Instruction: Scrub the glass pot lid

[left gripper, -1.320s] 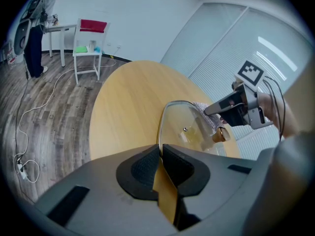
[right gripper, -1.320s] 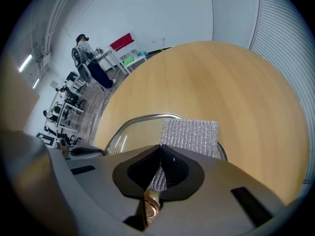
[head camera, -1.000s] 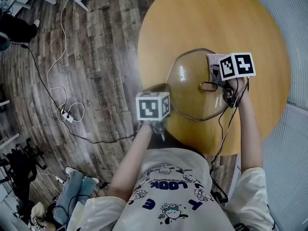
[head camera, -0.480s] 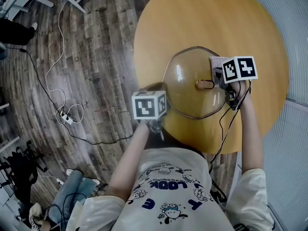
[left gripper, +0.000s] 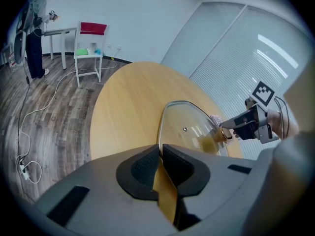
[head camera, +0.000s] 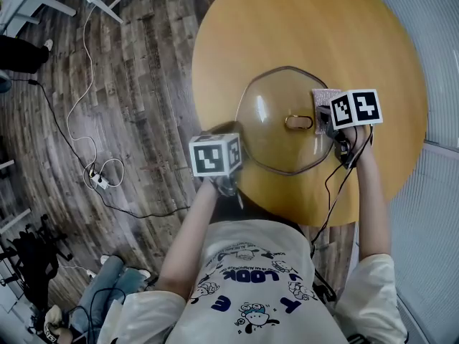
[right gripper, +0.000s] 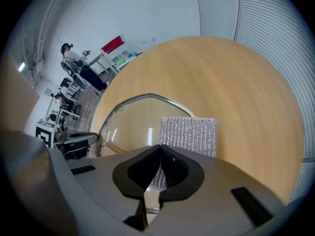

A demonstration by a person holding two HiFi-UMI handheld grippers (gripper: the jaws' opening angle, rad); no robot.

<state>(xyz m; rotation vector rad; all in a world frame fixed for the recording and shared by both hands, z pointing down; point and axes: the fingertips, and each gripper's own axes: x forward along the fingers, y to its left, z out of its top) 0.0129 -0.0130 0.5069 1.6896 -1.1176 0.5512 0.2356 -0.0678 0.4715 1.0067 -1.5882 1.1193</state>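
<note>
— How do you hold it at this moment?

— My left gripper [left gripper: 160,156] is clenched on the near rim of the glass pot lid [head camera: 269,142], which is tilted over the round table [head camera: 287,27]. The silver scrub pad [right gripper: 189,132] seems to lie against the right edge of the lid, near the handle [head camera: 299,122]. It is pinched in my right gripper [right gripper: 158,154].

— What may go wrong?

— I think the rim grip is narrow. If I press the pad too strongly, the lid could turn or slip from the left jaws and hit the wood. The pad also may slide out.
</note>
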